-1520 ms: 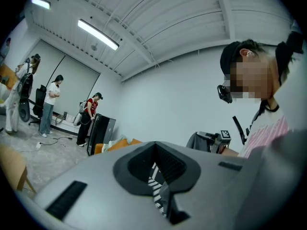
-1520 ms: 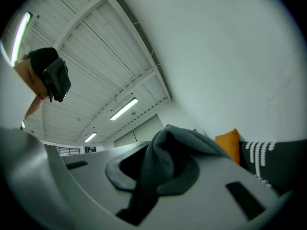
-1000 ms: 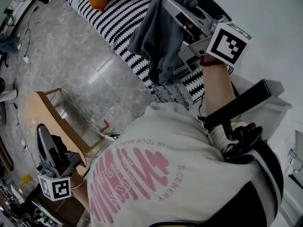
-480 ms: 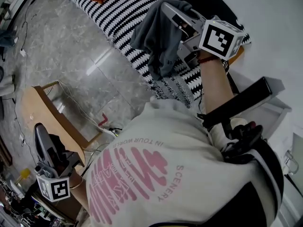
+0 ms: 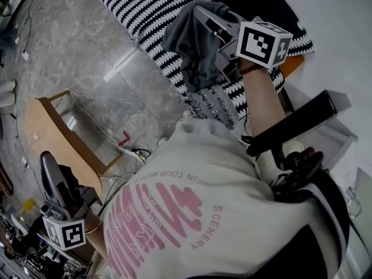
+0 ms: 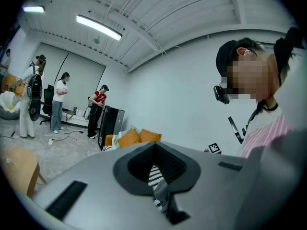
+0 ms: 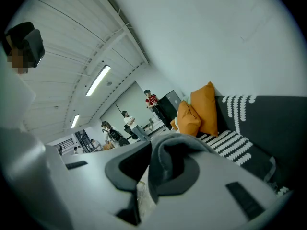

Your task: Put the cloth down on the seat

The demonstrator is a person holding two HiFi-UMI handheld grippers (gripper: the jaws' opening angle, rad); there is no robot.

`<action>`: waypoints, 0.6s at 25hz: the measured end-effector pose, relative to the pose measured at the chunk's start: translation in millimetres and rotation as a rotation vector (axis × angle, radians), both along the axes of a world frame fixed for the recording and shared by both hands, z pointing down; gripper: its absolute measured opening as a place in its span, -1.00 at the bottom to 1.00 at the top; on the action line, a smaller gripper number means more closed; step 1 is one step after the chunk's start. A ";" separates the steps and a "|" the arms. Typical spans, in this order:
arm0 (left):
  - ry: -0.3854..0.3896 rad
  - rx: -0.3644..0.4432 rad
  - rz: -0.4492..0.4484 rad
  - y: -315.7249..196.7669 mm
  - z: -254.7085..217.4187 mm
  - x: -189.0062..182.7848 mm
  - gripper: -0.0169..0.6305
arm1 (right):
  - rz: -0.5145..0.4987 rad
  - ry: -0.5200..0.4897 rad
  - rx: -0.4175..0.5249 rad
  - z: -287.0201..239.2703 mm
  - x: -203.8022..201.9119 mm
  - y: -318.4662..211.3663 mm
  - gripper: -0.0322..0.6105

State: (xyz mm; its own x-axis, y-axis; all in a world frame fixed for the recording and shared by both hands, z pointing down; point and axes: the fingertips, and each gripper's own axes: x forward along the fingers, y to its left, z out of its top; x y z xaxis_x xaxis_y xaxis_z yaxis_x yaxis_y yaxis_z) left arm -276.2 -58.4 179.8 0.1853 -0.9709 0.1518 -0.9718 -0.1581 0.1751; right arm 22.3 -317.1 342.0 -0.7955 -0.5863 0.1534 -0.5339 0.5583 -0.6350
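- Sofa seat, covered by a black-and-white striped woven throw (image 5: 152, 11): the place where the cloth is to go. The step in hand appears to be the lowering. It would be done best by bringing the load down until its hanging end gathers on the stripes, well in from the seat's front edge and the grey polished stone floor (image 5: 75, 57) below it, and only then letting go.
- Dark grey, soft, crumpled cloth (image 5: 192, 42): it hangs in a loose bunch from the right tool, draped over the tips and trailing beneath them. In the head view its lower end overlaps the striped throw; whether it touches the seat cannot be told. Being limp, it will probably fold where it lands, so a slow descent should help.
- Right tool (image 5: 210, 23), grey, two-jawed, with a square-marker cube at its rear: clenched on the cloth. The right gripper view shows grey fabric filling the notch between the jaws, with the seat and the orange cushions (image 7: 199, 110) beyond.
- Left tool (image 5: 52, 176), a matching grey unit: jaws together with nothing between them, held low beside the light wooden chair (image 5: 49, 135), well apart from cloth and seat.
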 end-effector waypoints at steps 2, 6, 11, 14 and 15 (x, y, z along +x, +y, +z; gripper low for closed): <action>-0.001 -0.007 -0.011 0.8 0.8 0.3 -0.93 | -0.024 0.015 -0.005 6.7 -4.6 0.1 -0.75; 0.005 -0.013 -0.013 1.0 1.5 7.1 -0.93 | -0.046 0.027 -0.031 21.4 -7.9 -2.1 -0.75; 0.006 -0.016 -0.020 3.5 5.2 14.4 -0.93 | -0.085 0.081 -0.028 38.2 -10.7 1.1 -0.75; 0.001 -0.019 -0.040 7.4 6.2 13.9 -0.93 | -0.101 0.107 -0.040 48.8 -13.4 2.3 -0.75; 0.001 -0.019 -0.045 7.8 5.2 13.3 -0.93 | -0.108 0.121 -0.039 49.9 -15.3 2.2 -0.75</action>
